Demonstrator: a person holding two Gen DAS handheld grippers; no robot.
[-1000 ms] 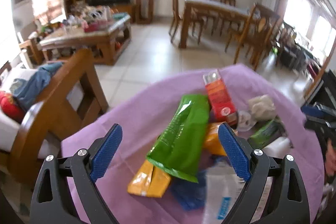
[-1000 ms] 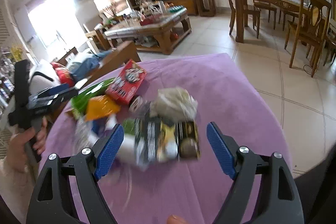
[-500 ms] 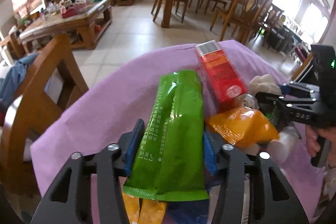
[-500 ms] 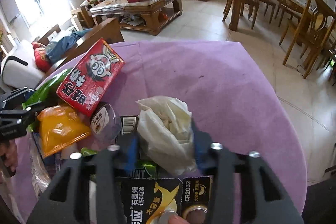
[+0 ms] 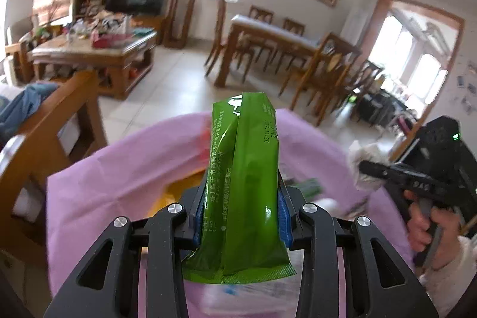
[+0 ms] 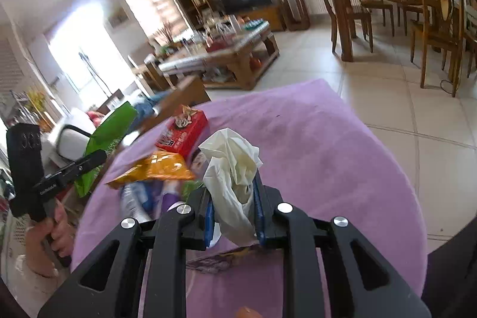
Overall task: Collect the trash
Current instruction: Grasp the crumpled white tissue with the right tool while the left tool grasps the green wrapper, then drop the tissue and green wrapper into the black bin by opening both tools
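Observation:
My left gripper (image 5: 240, 216) is shut on a long green snack wrapper (image 5: 244, 169) and holds it above the round table with a purple cloth (image 5: 119, 163). My right gripper (image 6: 234, 207) is shut on a crumpled white tissue (image 6: 232, 166), lifted a little over the table (image 6: 328, 157). The green wrapper also shows at the left of the right wrist view (image 6: 107, 136). On the table lie a red carton (image 6: 183, 131), an orange packet (image 6: 155, 167) and other blurred wrappers (image 6: 140, 195).
A wooden chair back (image 5: 59, 115) stands at the table's left edge. Beyond lie a tiled floor, a cluttered coffee table (image 5: 98, 49) and a dining table with chairs (image 5: 286, 43). The right gripper with its hand shows at the right of the left wrist view (image 5: 417, 181).
Both grippers went from open to shut, the left on the green wrapper and the right on the white tissue. Both have now lifted their items off the pile.

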